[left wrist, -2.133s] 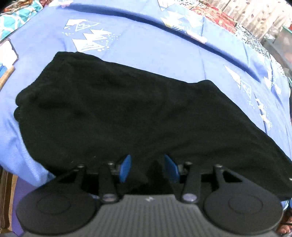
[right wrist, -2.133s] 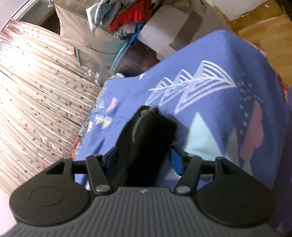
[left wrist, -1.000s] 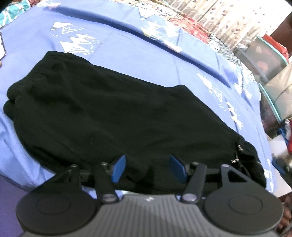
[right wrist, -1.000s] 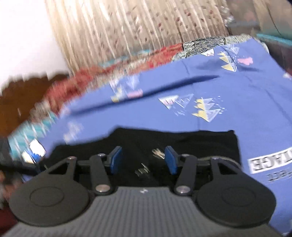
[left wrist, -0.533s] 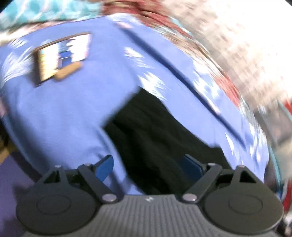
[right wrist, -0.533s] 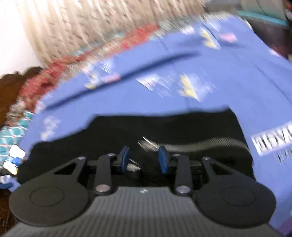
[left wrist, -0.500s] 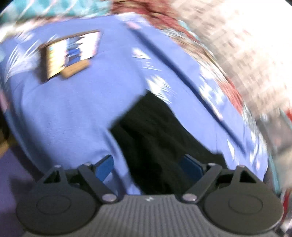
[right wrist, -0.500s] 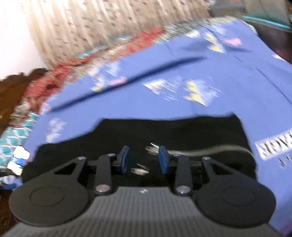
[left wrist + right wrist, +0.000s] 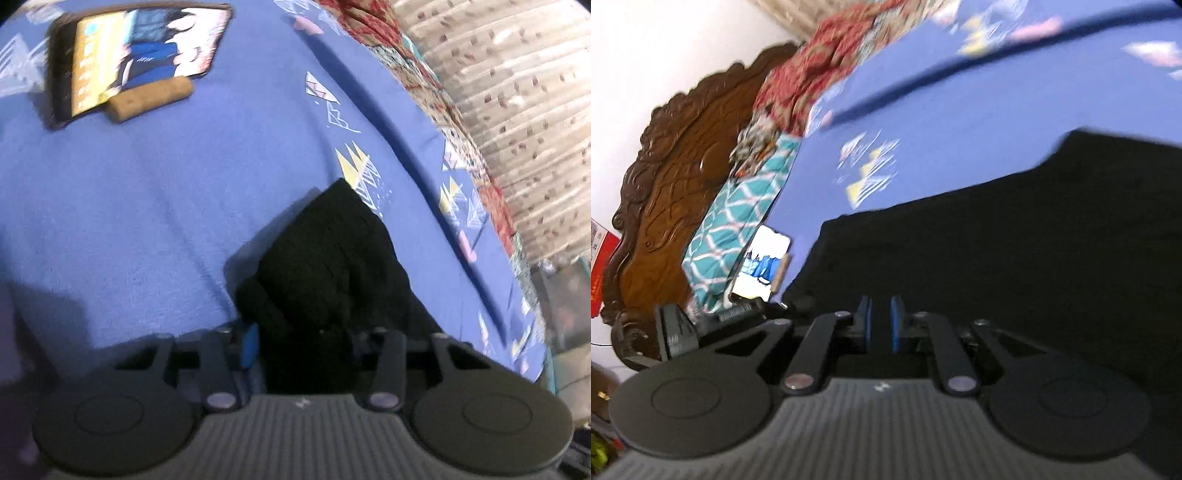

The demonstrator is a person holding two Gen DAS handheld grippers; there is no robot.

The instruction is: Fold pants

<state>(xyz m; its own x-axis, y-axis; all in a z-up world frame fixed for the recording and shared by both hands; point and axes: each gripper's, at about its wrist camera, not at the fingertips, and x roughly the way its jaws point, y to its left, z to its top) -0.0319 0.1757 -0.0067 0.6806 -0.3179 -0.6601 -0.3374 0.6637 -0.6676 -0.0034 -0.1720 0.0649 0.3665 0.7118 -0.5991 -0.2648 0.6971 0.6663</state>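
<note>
Left wrist view: low and close over the black pants (image 9: 332,273), looking along the blue bedsheet (image 9: 147,192) toward a phone (image 9: 136,55) and curtain (image 9: 517,92). Right wrist view: tilted, close behind the same pants (image 9: 997,251), facing the headboard (image 9: 676,155). Shared: pants, sheet, phone.

The pants (image 9: 332,266) ahead of the left gripper (image 9: 301,341) are matt black knit cloth on a soft, slightly fuzzy blue bedsheet (image 9: 147,192). Far left of the right gripper (image 9: 880,325), the carved headboard (image 9: 672,155) is glossy dark wood.
</note>
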